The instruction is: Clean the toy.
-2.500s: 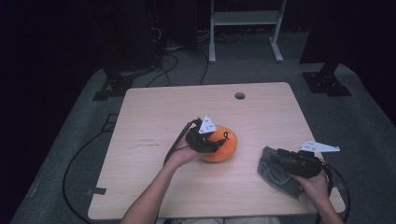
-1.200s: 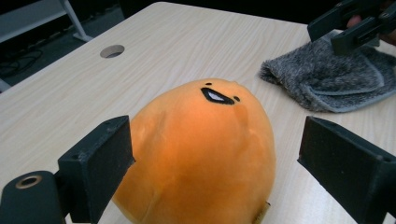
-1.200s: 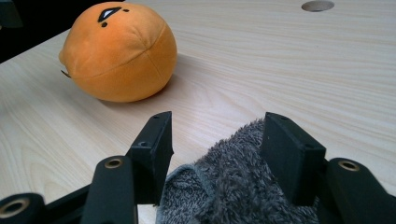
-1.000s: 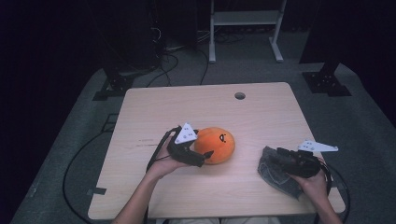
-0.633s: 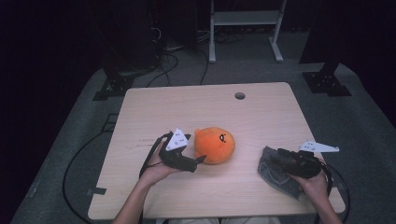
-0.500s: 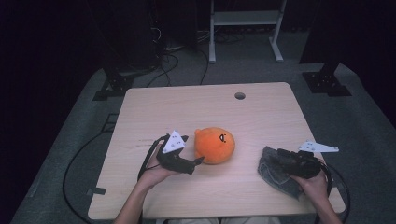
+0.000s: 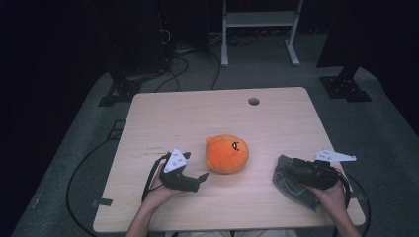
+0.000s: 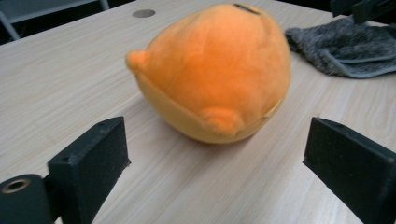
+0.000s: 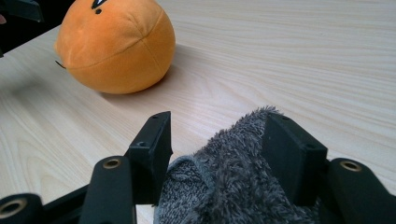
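Left hand-held gripper (image 7: 201, 177) is sitting on the desk (image 7: 197, 113) just left of the orange plush (image 7: 227, 153), jaws wide apart, plush lying between their line of sight but not touched. The plush is resting near the desk's middle. Right hand-held gripper (image 9: 215, 140) is straddling the grey fuzzy cloth (image 9: 233, 186) near the desk's right front edge, jaws partly apart with cloth bunched between; whether it is pinching is hard to tell. Risks: the round soft plush is likely rolling or squirting away if jaws are closing off-centre; the cloth is sitting close to the edge, so a loose pinch could be dragging it off.
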Demonstrator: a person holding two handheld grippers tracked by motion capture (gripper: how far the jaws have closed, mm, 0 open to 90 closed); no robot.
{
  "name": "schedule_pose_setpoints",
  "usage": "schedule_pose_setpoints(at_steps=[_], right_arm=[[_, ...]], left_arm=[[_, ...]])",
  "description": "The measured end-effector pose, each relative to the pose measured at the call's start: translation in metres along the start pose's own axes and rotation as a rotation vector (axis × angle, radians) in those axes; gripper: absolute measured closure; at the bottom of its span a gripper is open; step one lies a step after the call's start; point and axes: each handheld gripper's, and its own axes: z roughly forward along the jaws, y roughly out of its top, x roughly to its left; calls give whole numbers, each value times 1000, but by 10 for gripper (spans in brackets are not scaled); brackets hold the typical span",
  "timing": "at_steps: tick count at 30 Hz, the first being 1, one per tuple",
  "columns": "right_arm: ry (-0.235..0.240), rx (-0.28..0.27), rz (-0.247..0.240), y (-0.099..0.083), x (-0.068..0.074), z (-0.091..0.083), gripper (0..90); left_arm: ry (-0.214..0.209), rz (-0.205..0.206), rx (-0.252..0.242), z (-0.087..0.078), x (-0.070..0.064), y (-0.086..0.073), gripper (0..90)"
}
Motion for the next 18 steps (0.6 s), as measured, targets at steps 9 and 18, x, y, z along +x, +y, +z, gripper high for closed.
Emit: schedule_pose_setpoints(at_steps=[9,18], right_arm=[[4,-13,4,0,1,-4,410],[7,-3,-14,0,1,-2,410]], left_arm=[[51,-11,17,1,7,-16,29],[61,-6,-11,8,7,-17,25]])
